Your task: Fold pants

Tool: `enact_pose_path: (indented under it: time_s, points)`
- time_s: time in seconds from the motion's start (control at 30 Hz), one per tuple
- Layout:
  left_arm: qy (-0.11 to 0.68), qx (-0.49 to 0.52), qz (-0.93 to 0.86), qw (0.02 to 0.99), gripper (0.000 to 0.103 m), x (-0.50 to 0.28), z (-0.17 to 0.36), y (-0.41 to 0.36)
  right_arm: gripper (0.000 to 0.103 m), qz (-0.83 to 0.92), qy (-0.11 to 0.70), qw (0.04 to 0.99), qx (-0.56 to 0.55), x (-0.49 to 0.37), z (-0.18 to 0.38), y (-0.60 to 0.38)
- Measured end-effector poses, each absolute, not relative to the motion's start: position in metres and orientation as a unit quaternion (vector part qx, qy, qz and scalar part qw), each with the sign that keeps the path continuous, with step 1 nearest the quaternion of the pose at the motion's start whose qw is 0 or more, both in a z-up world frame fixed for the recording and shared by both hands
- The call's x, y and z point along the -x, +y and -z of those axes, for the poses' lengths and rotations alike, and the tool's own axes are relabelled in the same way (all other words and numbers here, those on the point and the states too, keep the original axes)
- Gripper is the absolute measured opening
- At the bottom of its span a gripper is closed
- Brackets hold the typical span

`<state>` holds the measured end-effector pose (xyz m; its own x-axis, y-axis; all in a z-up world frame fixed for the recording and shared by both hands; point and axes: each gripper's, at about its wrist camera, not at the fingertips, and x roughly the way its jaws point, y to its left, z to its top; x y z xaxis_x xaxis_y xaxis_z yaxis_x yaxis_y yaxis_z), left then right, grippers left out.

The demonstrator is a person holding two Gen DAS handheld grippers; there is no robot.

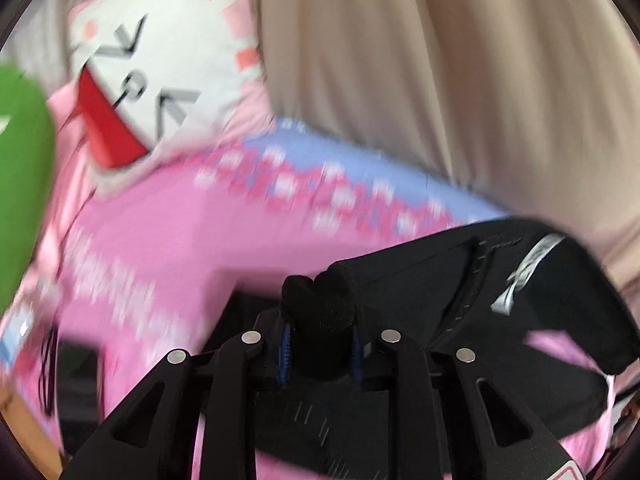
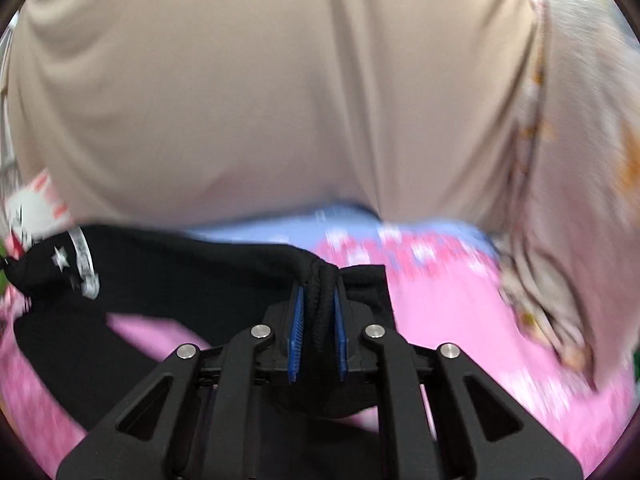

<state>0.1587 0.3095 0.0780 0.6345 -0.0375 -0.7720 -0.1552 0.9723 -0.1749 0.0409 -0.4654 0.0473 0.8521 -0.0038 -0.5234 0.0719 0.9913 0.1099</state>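
Observation:
Black pants with a white printed stripe hang between my two grippers above a pink patterned bedspread. My left gripper is shut on a bunched edge of the pants, its blue pads pressed on the cloth. In the right wrist view the pants stretch away to the left, with a white star print. My right gripper is shut on another bunched edge of the pants. Both views are blurred by motion.
A white and pink cat-face cushion lies on the bed at left, next to a green object. A person's beige clothing fills the view close ahead. A floral beige cloth hangs at right.

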Motion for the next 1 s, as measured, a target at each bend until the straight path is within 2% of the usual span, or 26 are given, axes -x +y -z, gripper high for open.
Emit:
enact_pose_path:
  time_s: [0.03, 0.07, 0.1, 0.17, 0.23, 0.27, 0.37, 0.5, 0.67, 0.73, 0.77, 0.8, 0.83, 0.87, 1.0]
  points:
    - [0.439, 0.112, -0.036, 0.891, 0.026, -0.143, -0.065, 0.310, 0.013, 0.025, 0.291, 0.955, -0.060, -0.028, -0.034, -0.465]
    - [0.447, 0.116, -0.040, 0.886, 0.033, -0.131, -0.052, 0.313, 0.013, 0.031, 0.304, 0.950, -0.058, -0.020, -0.023, -0.467]
    - [0.452, 0.122, -0.048, 0.882, 0.049, -0.118, -0.041, 0.315, 0.013, 0.041, 0.317, 0.946, -0.056, -0.009, -0.010, -0.469]
    - [0.451, 0.139, -0.078, 0.878, 0.072, -0.099, -0.020, 0.326, 0.017, 0.056, 0.334, 0.938, -0.067, 0.007, 0.008, -0.477]
    - [0.433, 0.205, -0.068, 0.875, 0.074, -0.081, -0.009, 0.344, 0.034, 0.074, 0.336, 0.936, -0.081, 0.021, 0.013, -0.477]
    - [0.425, 0.242, -0.057, 0.870, 0.074, -0.073, -0.008, 0.351, 0.045, 0.088, 0.329, 0.936, -0.089, 0.029, 0.015, -0.480]
    - [0.391, 0.367, -0.022, 0.844, 0.078, -0.054, -0.008, 0.366, 0.049, 0.098, 0.292, 0.943, -0.128, 0.054, 0.005, -0.484]
    - [0.370, 0.461, 0.013, 0.806, 0.086, -0.047, 0.001, 0.362, 0.058, 0.068, 0.253, 0.945, -0.194, 0.076, -0.004, -0.479]
    - [0.411, 0.495, 0.023, 0.765, 0.086, -0.068, 0.027, 0.344, 0.059, 0.022, 0.252, 0.935, -0.248, 0.076, 0.002, -0.456]
    - [0.416, 0.497, 0.027, 0.761, 0.085, -0.077, 0.026, 0.342, 0.060, 0.017, 0.261, 0.933, -0.249, 0.070, 0.007, -0.447]
    - [0.414, 0.494, 0.031, 0.764, 0.073, -0.083, 0.022, 0.342, 0.060, 0.014, 0.266, 0.931, -0.249, 0.068, 0.010, -0.443]
    - [0.415, 0.478, 0.034, 0.773, 0.043, -0.090, 0.012, 0.342, 0.060, 0.015, 0.270, 0.930, -0.248, 0.065, 0.011, -0.440]
    - [0.419, 0.449, 0.031, 0.789, 0.021, -0.097, -0.001, 0.343, 0.060, 0.012, 0.274, 0.929, -0.249, 0.063, 0.013, -0.438]
    - [0.417, 0.422, 0.030, 0.804, 0.006, -0.100, -0.018, 0.347, 0.060, 0.013, 0.275, 0.928, -0.251, 0.062, 0.014, -0.437]
    - [0.406, 0.375, -0.002, 0.833, 0.009, -0.105, -0.051, 0.359, 0.061, 0.015, 0.279, 0.925, -0.257, 0.061, 0.017, -0.434]
